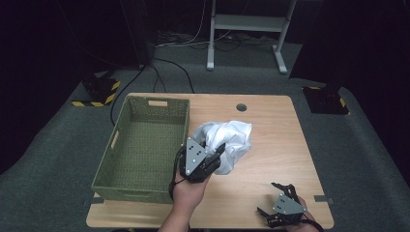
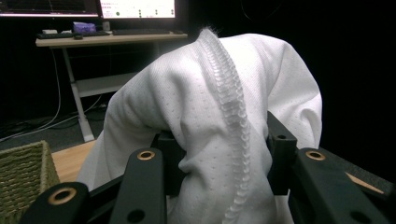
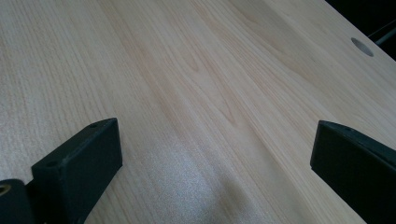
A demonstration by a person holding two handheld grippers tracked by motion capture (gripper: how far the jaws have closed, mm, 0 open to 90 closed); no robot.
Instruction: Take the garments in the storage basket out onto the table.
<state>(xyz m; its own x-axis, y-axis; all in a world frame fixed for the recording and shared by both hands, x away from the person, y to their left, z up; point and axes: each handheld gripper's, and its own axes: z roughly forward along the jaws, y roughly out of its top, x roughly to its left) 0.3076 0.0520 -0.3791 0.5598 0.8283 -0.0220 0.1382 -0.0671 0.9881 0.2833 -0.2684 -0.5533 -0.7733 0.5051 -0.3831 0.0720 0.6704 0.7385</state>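
A bunched white garment (image 1: 231, 140) with a ribbed hem lies near the middle of the wooden table (image 1: 270, 125), just right of the green woven basket (image 1: 145, 145). My left gripper (image 1: 217, 152) is shut on a thick fold of that garment (image 2: 205, 116), which bulges up between its jaws in the left gripper view. My right gripper (image 1: 283, 193) rests low at the table's front right, open, with bare wood (image 3: 205, 102) between its jaws.
The basket's rim (image 2: 28, 163) sits close on the left of the held cloth. A round cable hole (image 1: 241, 107) marks the table's far side. Beyond the table stand a desk frame (image 1: 246, 29) and floor cables (image 1: 169, 67).
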